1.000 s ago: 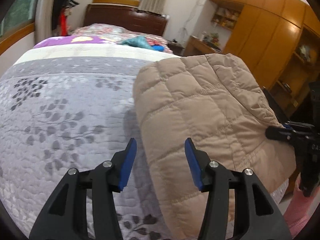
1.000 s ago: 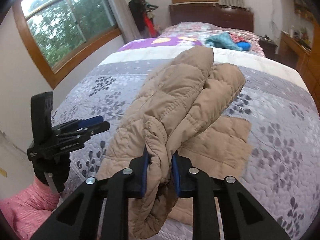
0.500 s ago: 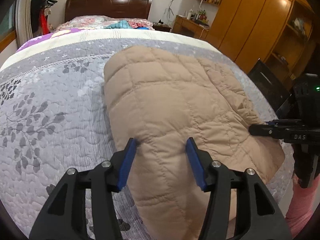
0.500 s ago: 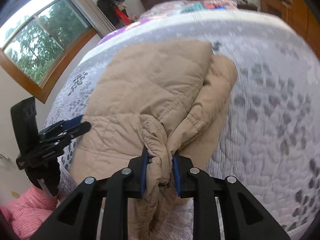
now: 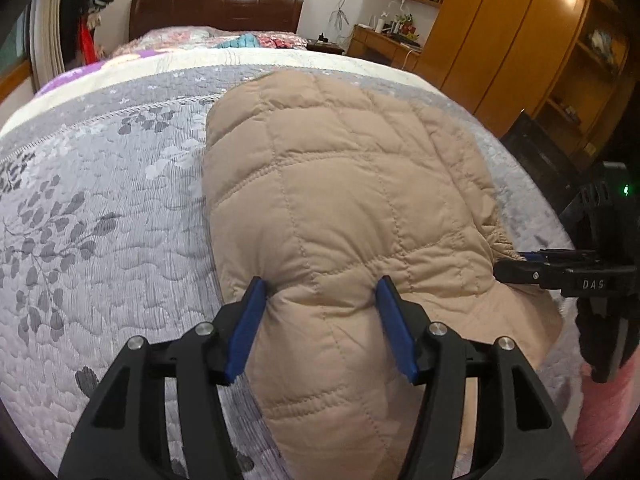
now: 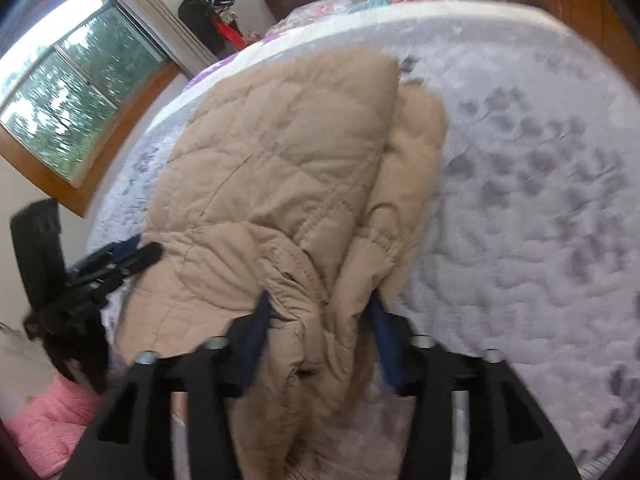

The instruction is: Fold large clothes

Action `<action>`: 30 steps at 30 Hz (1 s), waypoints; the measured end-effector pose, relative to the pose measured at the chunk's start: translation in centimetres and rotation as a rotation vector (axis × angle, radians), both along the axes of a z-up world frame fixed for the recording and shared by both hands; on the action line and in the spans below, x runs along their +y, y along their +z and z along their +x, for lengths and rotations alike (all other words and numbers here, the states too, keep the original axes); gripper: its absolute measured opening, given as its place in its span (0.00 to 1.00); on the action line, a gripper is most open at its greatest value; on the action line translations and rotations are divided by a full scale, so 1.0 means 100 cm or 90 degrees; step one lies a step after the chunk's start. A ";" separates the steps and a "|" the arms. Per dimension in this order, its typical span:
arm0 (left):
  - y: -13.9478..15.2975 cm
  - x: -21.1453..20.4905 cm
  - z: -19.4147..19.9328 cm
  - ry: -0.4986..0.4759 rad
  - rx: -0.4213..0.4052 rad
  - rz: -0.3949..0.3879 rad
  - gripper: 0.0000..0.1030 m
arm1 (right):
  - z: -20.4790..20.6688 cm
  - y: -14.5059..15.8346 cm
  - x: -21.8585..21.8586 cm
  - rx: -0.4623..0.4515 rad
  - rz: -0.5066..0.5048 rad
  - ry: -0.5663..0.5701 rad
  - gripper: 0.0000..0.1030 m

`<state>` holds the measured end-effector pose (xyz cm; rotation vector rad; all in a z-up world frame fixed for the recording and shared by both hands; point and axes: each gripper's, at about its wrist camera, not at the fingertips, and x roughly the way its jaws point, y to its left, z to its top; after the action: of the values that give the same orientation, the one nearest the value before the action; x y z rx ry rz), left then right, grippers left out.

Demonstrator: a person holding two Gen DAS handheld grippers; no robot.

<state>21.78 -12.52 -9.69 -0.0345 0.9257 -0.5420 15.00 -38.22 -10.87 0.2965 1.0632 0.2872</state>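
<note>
- The tan quilted jacket [image 5: 348,208] lies folded on the grey leaf-print bedspread [image 5: 100,220], at the foot end, far from the dark headboard [image 5: 216,12], with its near edge spilling over the side of the bed.
- Left tongs [image 5: 320,320] straddle a puffy ridge of the jacket. The blue pads dent it on both sides, yet the jaws are easing wider, so I'd call that a loose pinch at best.
- Right tongs [image 6: 318,340] are opening around the bunched hem and elastic cuff [image 6: 372,236]. The fabric sits between the jaws, but the view is blurred, so whether the pads press on it I can't be sure.
- The risk, as I see it: both tongs letting go while that near edge overhangs could let the padded bulk slide off, away from the headboard.
- Springy filling is the other worry. Released, the top layer may puff up and undo the fold.
- The cuff could snag on a pad as the right tongs pull back, dragging the sleeve askew.
</note>
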 end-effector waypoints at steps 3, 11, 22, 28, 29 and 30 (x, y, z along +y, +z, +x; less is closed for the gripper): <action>0.016 0.012 0.001 0.017 -0.013 -0.013 0.55 | -0.011 0.028 -0.001 -0.040 -0.055 -0.017 0.55; 0.049 0.005 0.018 0.040 -0.028 -0.052 0.49 | 0.012 0.073 0.030 -0.116 -0.140 0.002 0.51; 0.021 -0.020 0.042 0.005 0.015 -0.050 0.37 | 0.061 0.034 0.042 -0.053 -0.147 0.001 0.48; 0.009 -0.031 0.040 -0.003 0.003 -0.017 0.37 | 0.065 0.010 0.030 -0.028 -0.110 -0.018 0.46; 0.008 -0.031 0.041 -0.004 0.001 -0.014 0.37 | 0.065 0.007 0.029 -0.026 -0.105 -0.020 0.46; 0.007 -0.031 0.040 -0.005 -0.001 -0.010 0.37 | 0.064 0.004 0.028 -0.027 -0.102 -0.021 0.46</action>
<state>25.83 -15.66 -8.99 -0.0448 0.9207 -0.5569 21.44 -35.44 -10.44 0.1639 1.0324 0.1763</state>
